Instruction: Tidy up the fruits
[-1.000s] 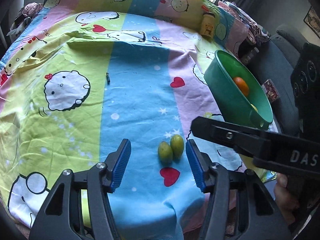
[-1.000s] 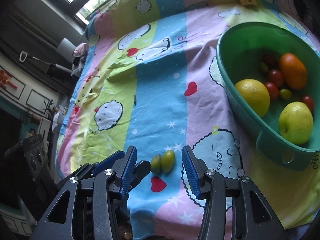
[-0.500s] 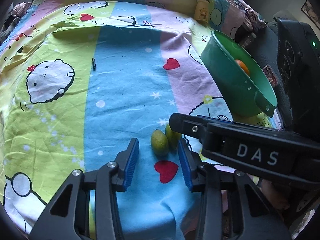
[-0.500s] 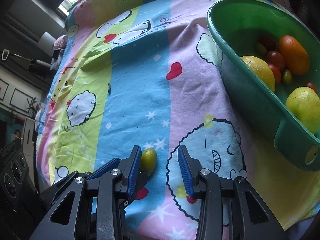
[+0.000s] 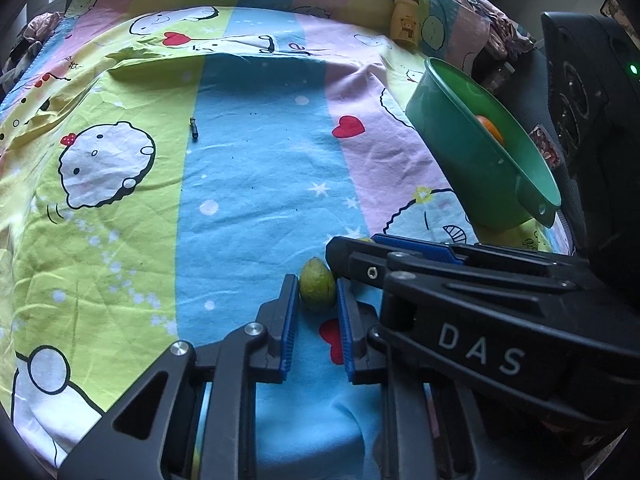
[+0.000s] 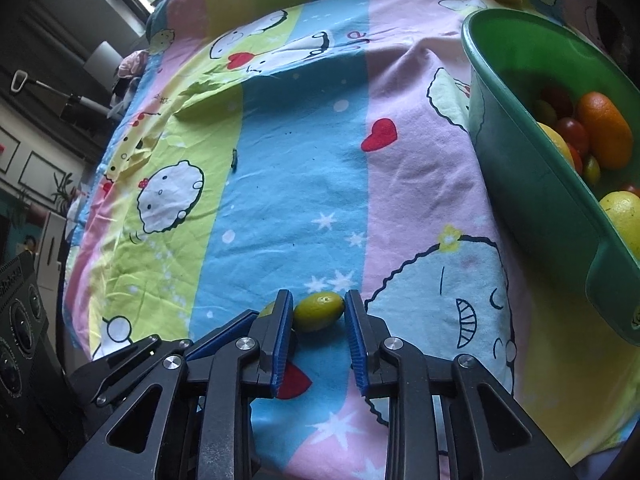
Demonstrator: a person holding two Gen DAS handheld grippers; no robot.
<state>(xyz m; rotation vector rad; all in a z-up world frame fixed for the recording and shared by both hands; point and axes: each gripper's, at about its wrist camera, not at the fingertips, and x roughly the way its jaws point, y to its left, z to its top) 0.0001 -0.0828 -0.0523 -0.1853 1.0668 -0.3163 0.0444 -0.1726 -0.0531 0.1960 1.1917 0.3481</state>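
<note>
Two small green fruits lie side by side on the cartoon-print cloth near its front edge. My left gripper (image 5: 317,294) is shut on the left green fruit (image 5: 317,290), blue pads touching both its sides. My right gripper (image 6: 319,314) is shut on the right green fruit (image 6: 319,312), which rests on the cloth. In the left wrist view the right gripper's body hides the right fruit. The green bowl (image 6: 520,184) at the right holds an orange (image 6: 606,136), lemons and several cherry tomatoes; it also shows in the left wrist view (image 5: 468,160).
A small yellow bear jar (image 5: 405,26) stands at the far right of the cloth. A small dark object (image 5: 194,128) lies on the yellow stripe. The two grippers sit close together, the right one crossing in front of the left.
Both grippers have moved forward and down onto the two green fruits and closed their jaws from wide open onto one fruit each.
</note>
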